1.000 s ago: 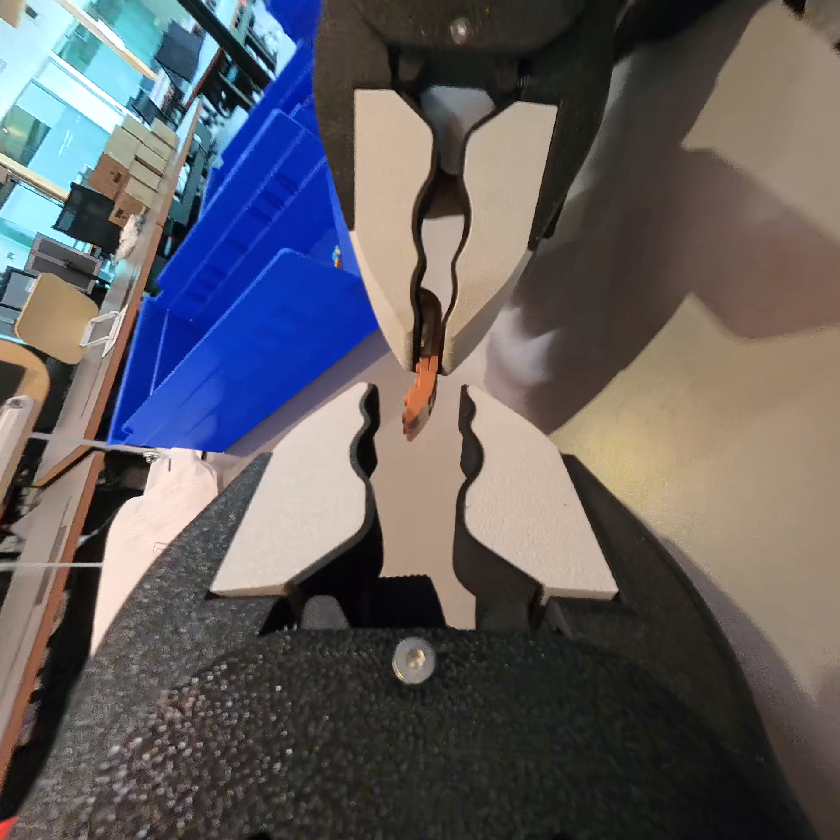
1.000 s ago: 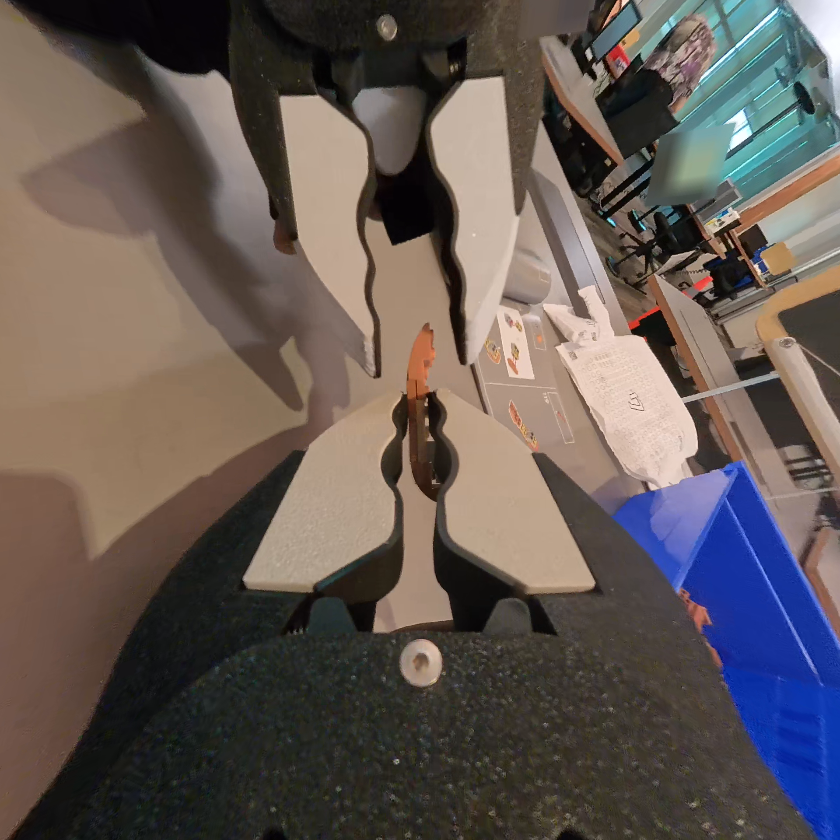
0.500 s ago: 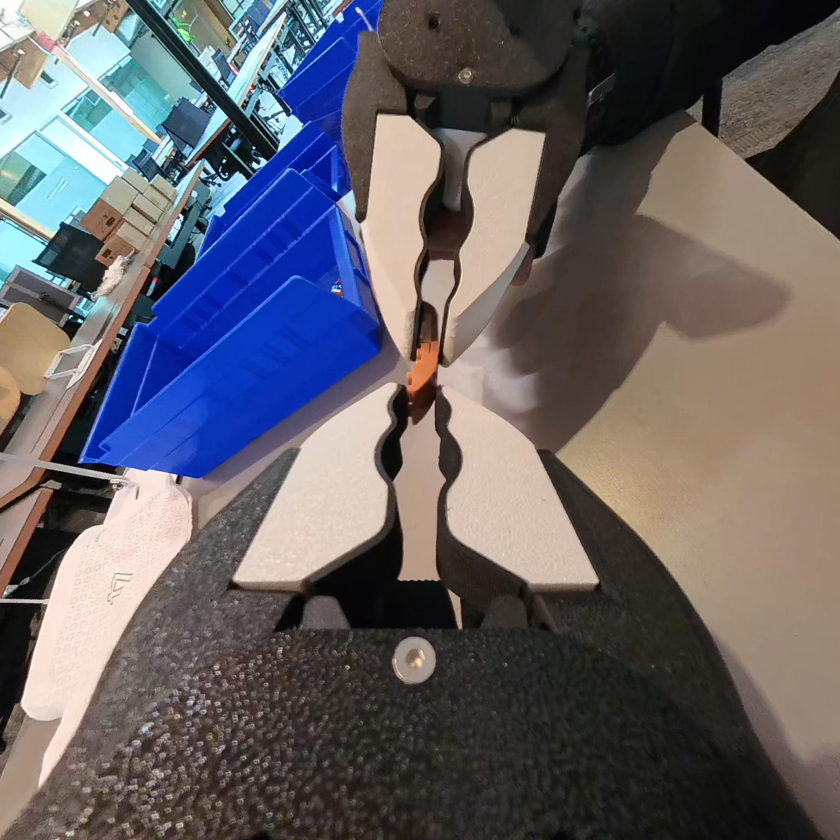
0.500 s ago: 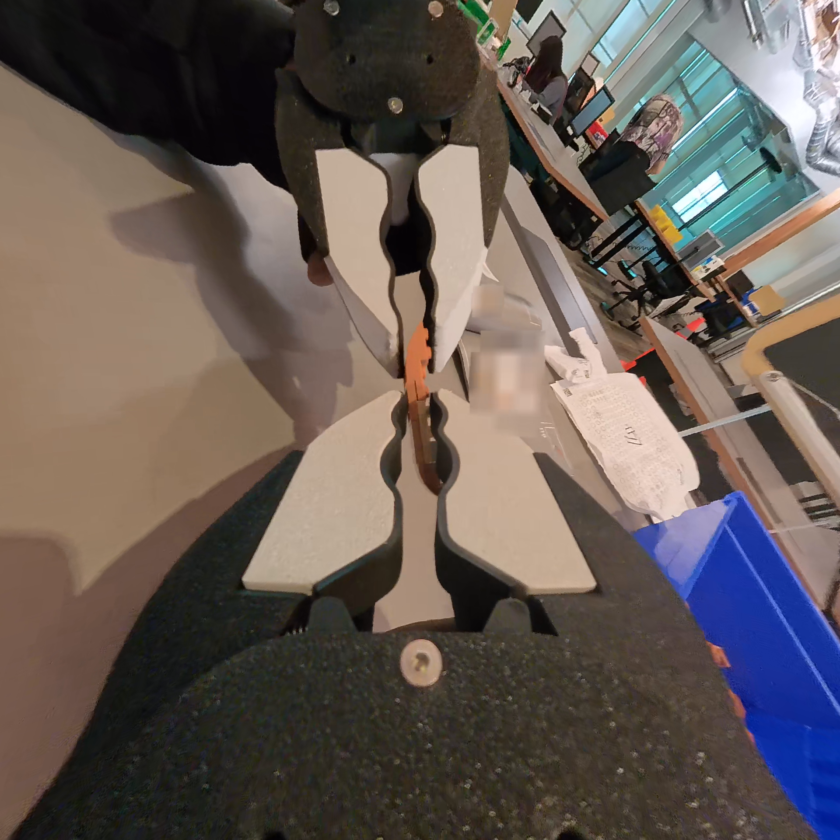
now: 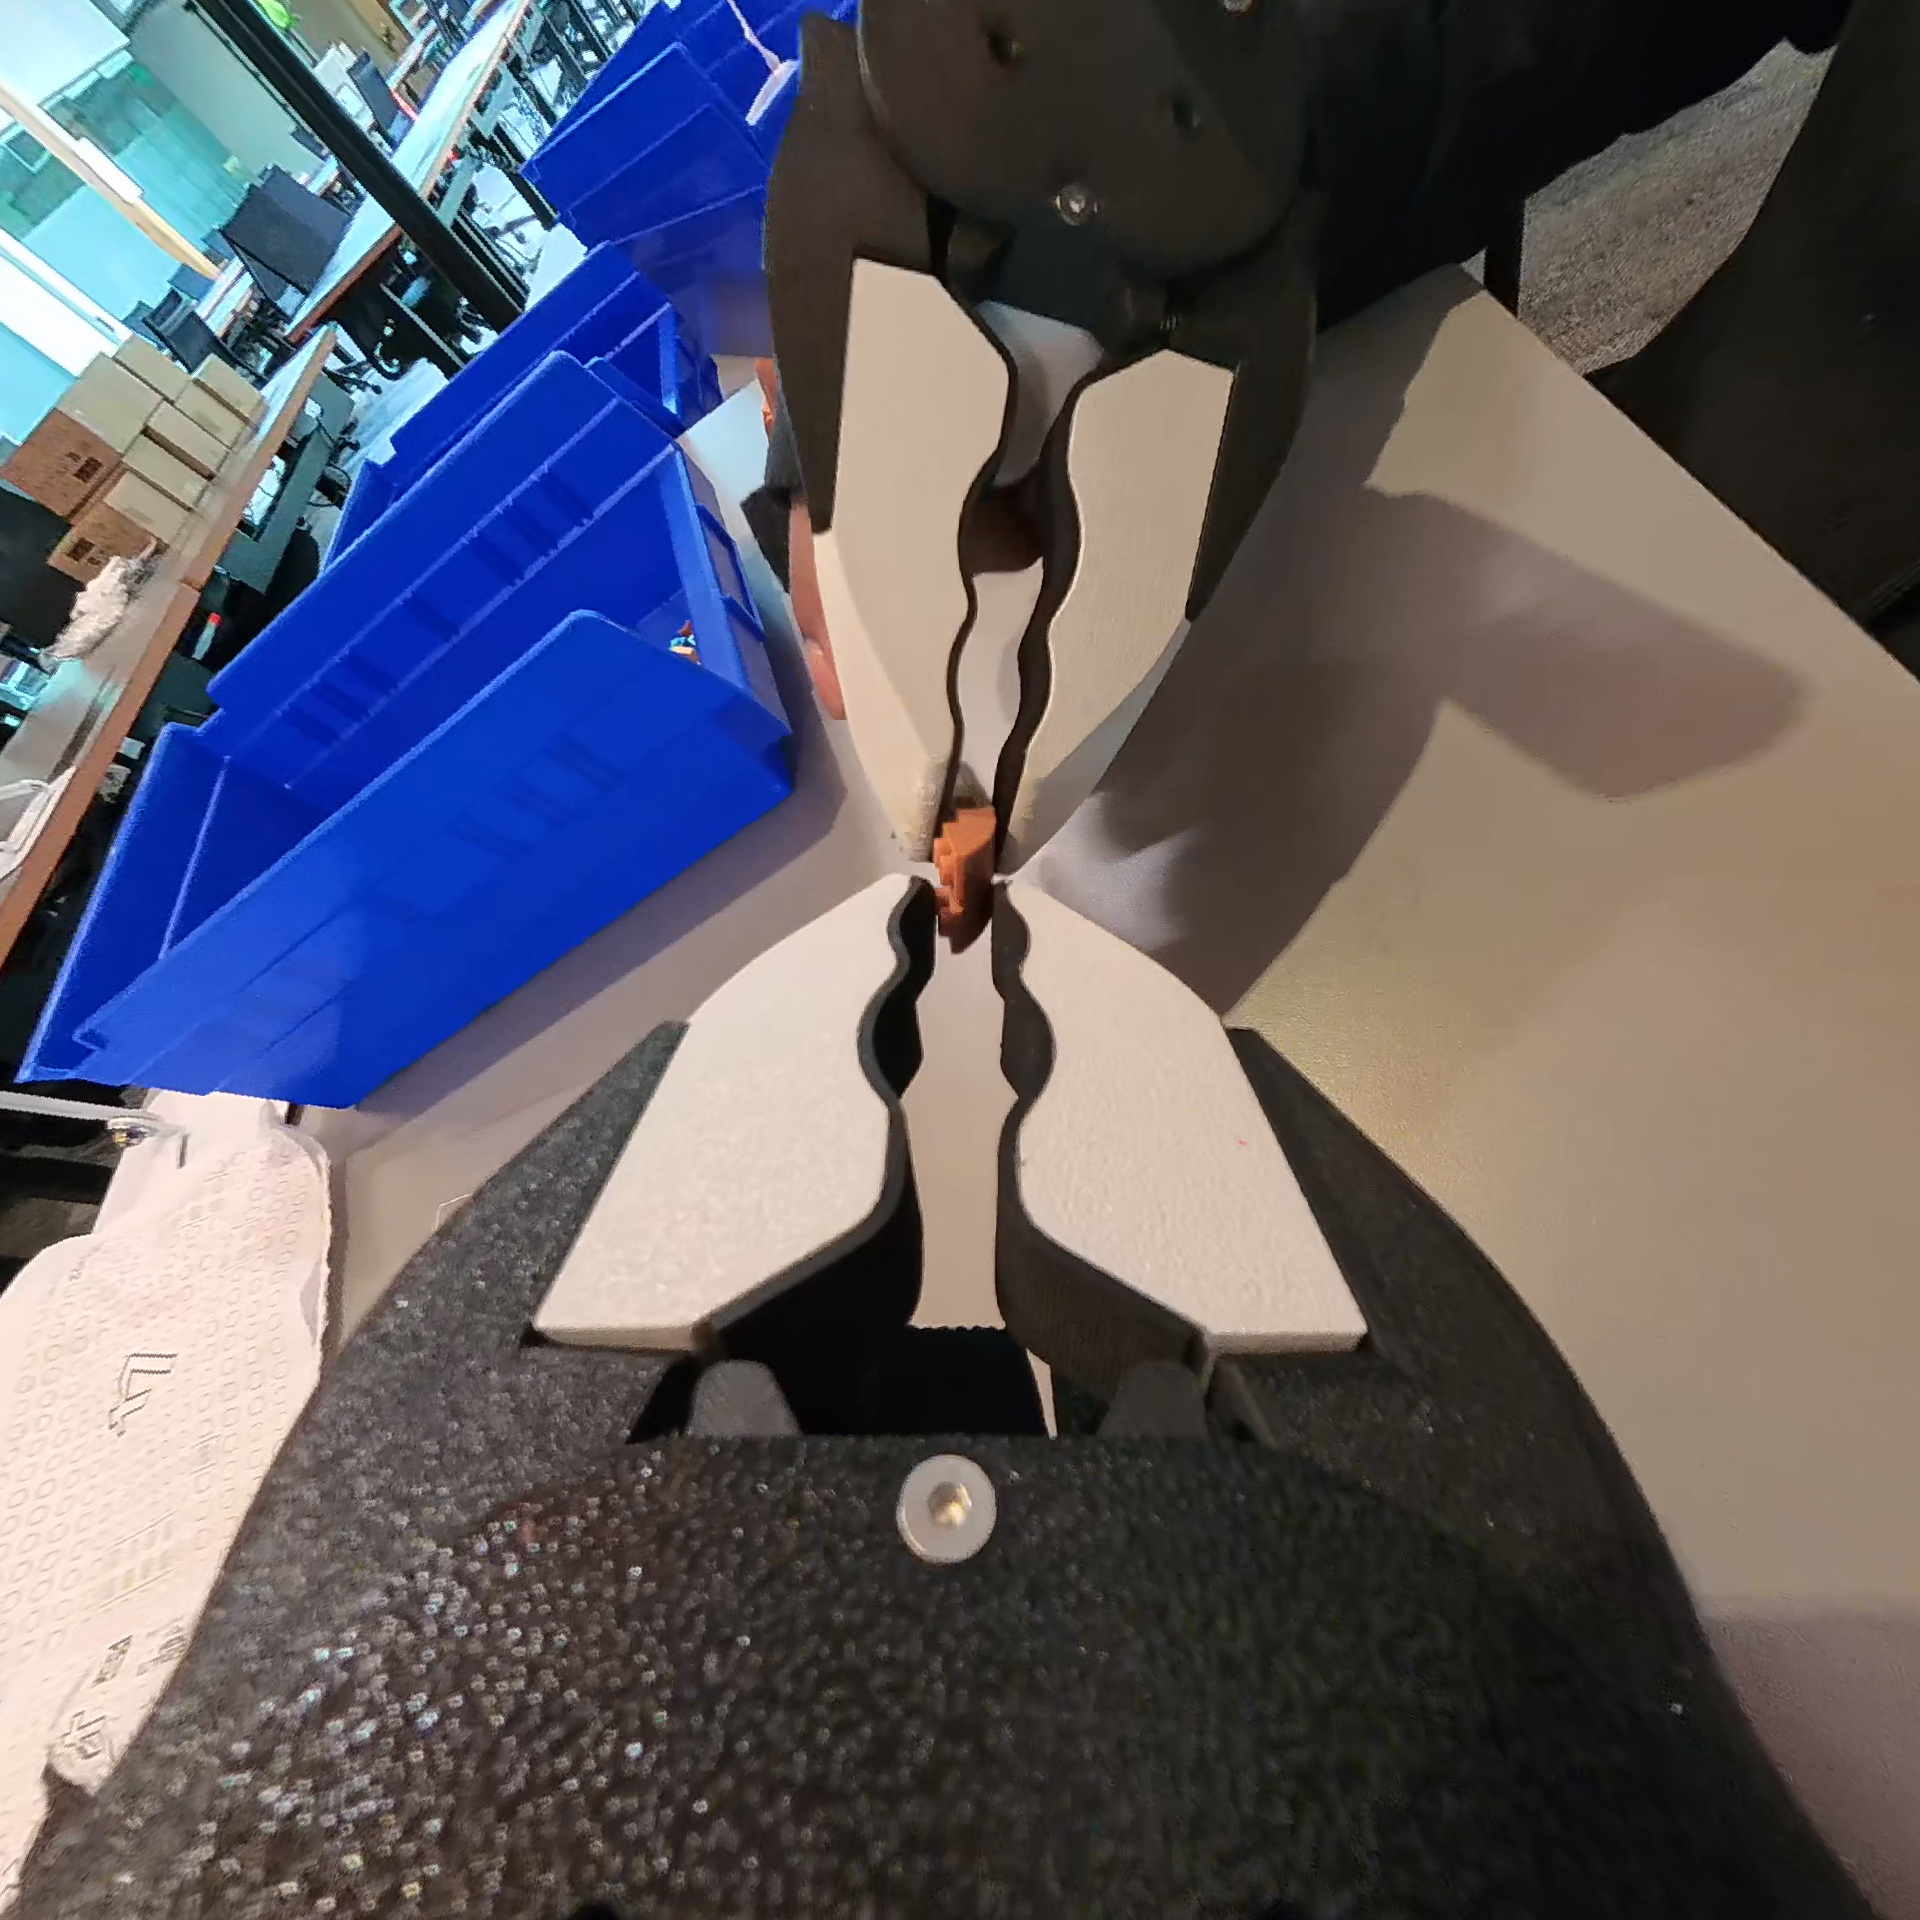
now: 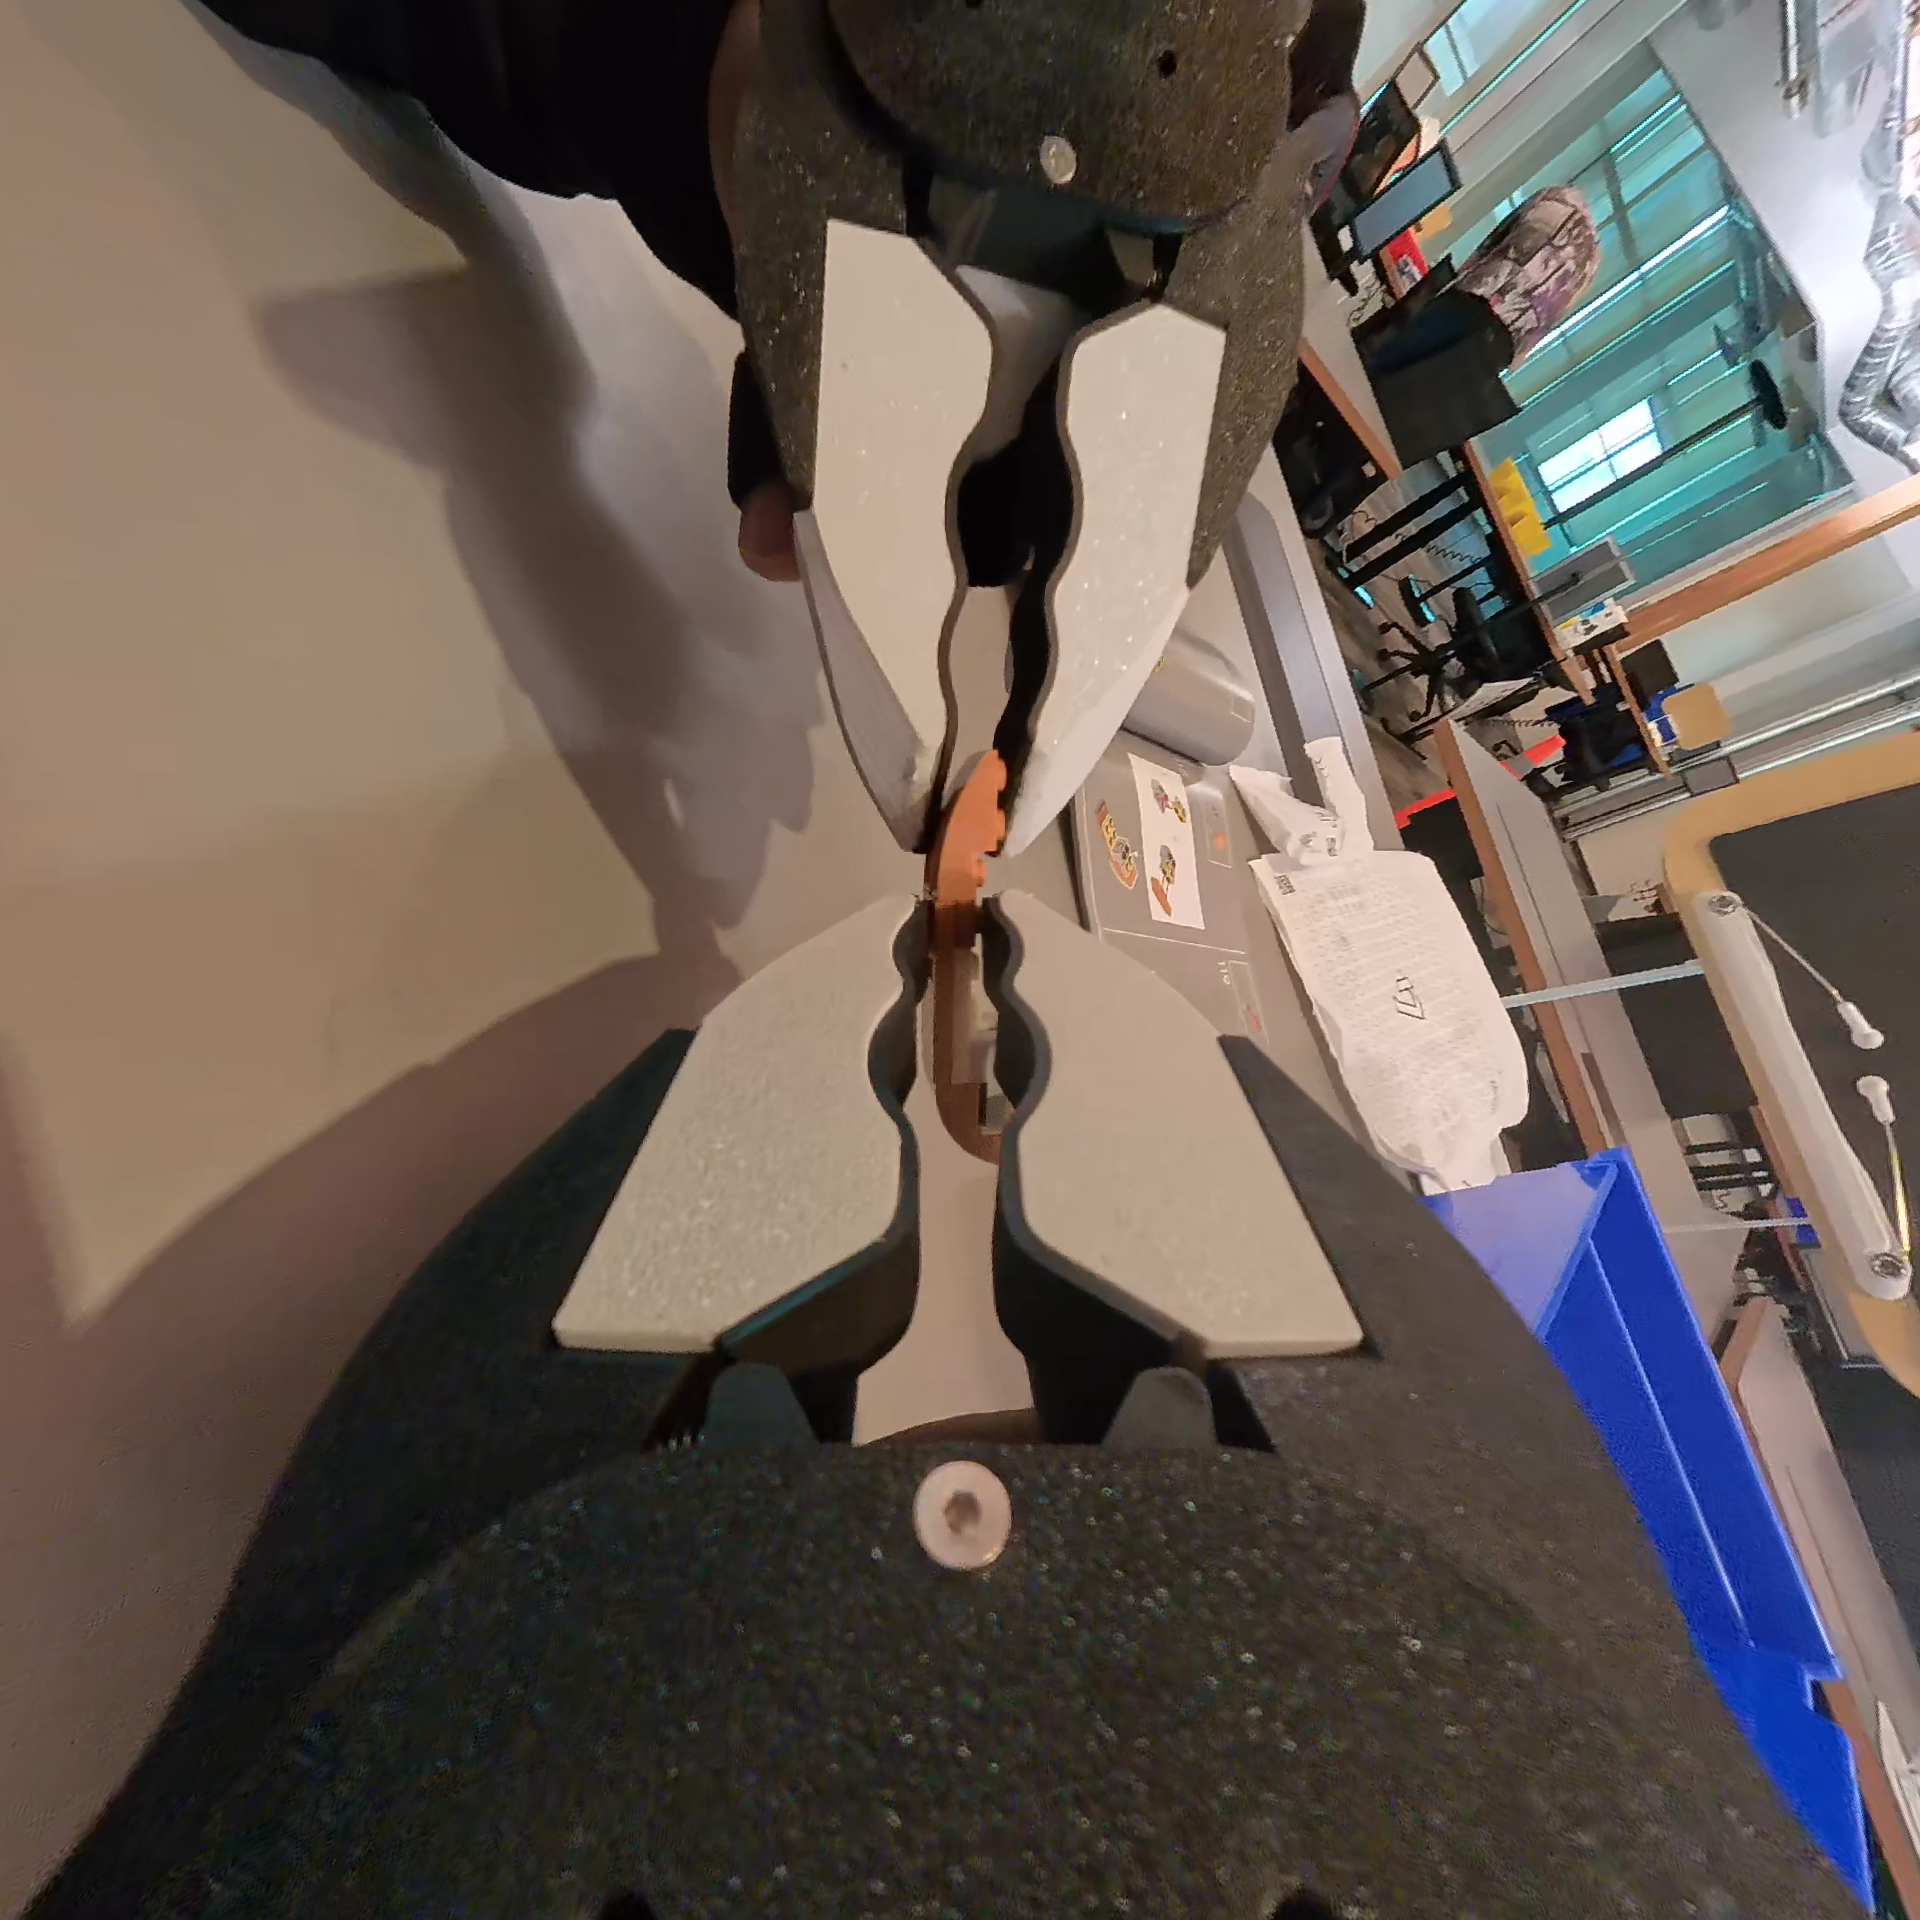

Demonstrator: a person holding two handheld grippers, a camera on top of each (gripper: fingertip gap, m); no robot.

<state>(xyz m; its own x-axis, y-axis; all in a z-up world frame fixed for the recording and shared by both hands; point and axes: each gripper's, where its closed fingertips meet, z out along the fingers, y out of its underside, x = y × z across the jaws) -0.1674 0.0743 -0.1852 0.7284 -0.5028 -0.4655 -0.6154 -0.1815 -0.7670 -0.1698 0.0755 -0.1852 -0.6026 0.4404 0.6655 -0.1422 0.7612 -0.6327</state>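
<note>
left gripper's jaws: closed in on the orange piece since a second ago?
Yes. The left gripper now pinches the orange piece; earlier its fingers stood wide apart around it.

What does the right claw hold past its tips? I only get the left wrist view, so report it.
Observer: In the right wrist view, the orange piece runs deep between the fingers of the right claw as a long strip that curves at its inner end.
Operator: Now report what lies beyond the left claw.
Observer: Behind the left claw, a grey panel with colourful stickers on it lies flat.
</note>
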